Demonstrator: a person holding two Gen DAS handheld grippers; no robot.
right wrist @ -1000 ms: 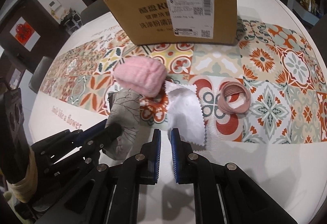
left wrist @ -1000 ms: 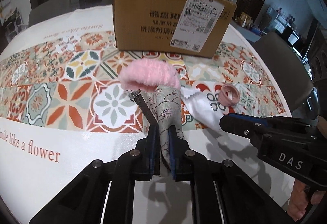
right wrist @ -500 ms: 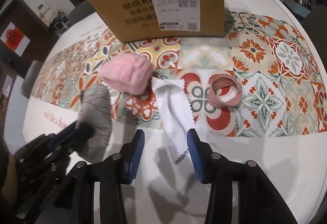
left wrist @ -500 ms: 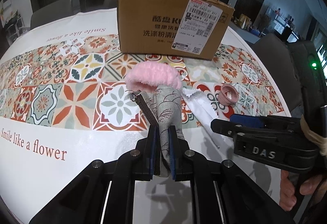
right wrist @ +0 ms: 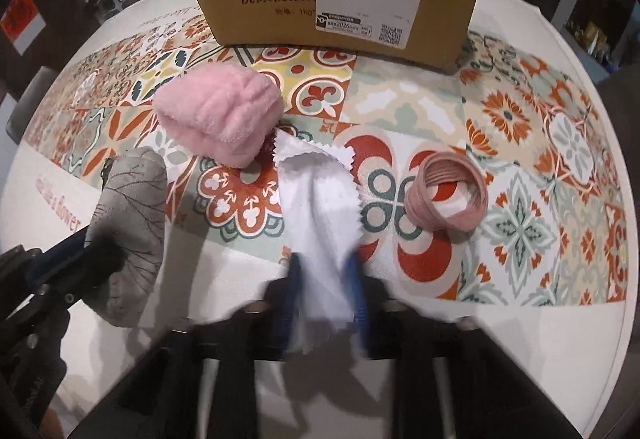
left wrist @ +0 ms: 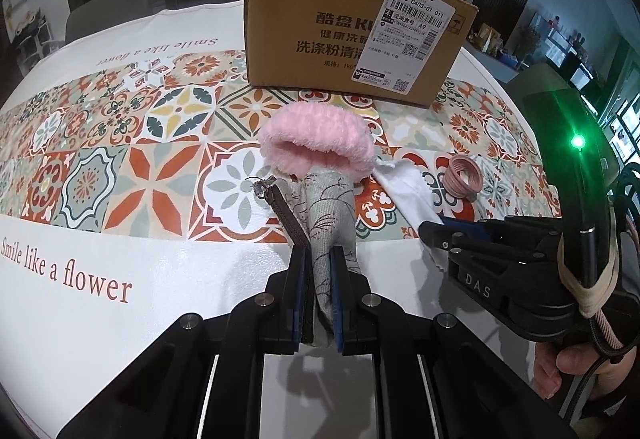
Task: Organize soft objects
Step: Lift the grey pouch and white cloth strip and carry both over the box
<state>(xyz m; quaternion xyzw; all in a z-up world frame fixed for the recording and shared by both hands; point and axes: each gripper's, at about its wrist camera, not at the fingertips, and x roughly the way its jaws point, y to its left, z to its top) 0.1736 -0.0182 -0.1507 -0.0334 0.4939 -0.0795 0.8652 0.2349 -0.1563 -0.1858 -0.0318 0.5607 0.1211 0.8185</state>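
Closing on the cloth (right wrist: 316,207) is the step in hand, by my reading: the right gripper (right wrist: 325,295) straddles its near end, fingers blurred and still apart with the fabric between them, so the grip looks unfinished. To do it well, I would bite deep enough to catch the folded layers, then lift straight, clear of the pink plush (right wrist: 218,119) that touches the cloth's far corner.

The box (left wrist: 352,39) stands toward the table's (left wrist: 120,319) far edge; its top is out of sight, so I cannot tell what is inside.

The left gripper (left wrist: 317,299) is clamped tight on the grey pouch (left wrist: 328,211), held just above the table's near white border. Right of the cloth lies a pink hair-tie coil (right wrist: 446,195), apart from it.
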